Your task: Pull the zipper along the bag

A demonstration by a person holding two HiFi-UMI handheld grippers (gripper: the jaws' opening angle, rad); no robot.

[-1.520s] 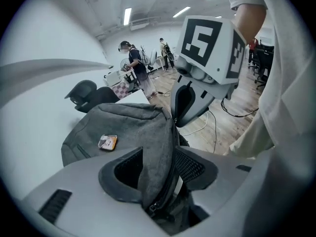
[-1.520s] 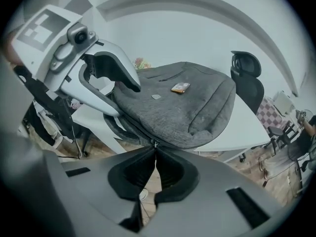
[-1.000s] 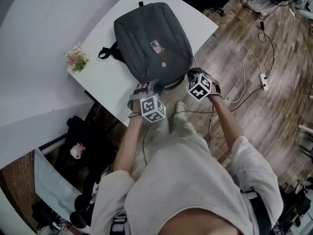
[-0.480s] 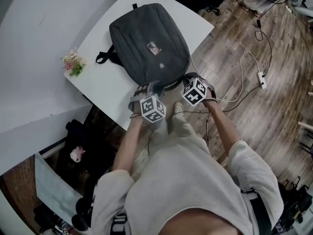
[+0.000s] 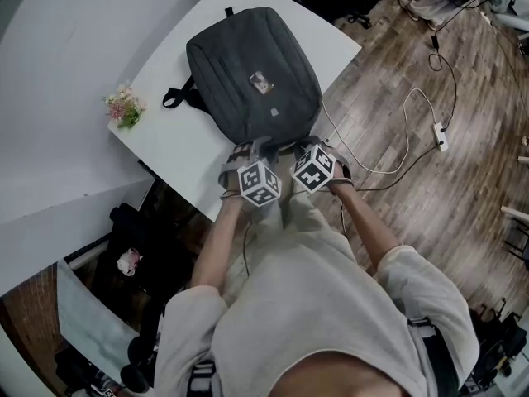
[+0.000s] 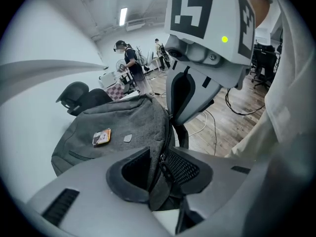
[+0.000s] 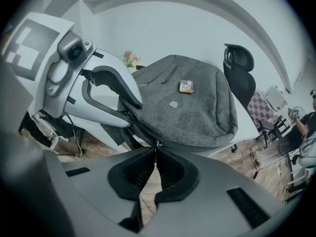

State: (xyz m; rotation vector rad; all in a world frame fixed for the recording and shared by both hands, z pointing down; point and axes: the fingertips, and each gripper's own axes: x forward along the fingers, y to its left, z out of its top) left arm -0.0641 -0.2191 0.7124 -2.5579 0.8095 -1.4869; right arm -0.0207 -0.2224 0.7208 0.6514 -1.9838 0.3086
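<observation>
Right gripper view: right gripper pinches the zipper pull; left gripper clamps the bag edge.

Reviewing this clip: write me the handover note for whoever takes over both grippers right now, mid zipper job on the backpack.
Left gripper: shut on the near edge of the backpack, fabric pinched beside the zipper track.
Right gripper: shut on the zipper pull.
The backpack lies flat on the white table, its near end at the table's edge, by both grippers.
Done: both grips set.
Left to do: draw the pull along the track while the left gripper steadies the bag. How far it has already run I cannot tell.
</observation>
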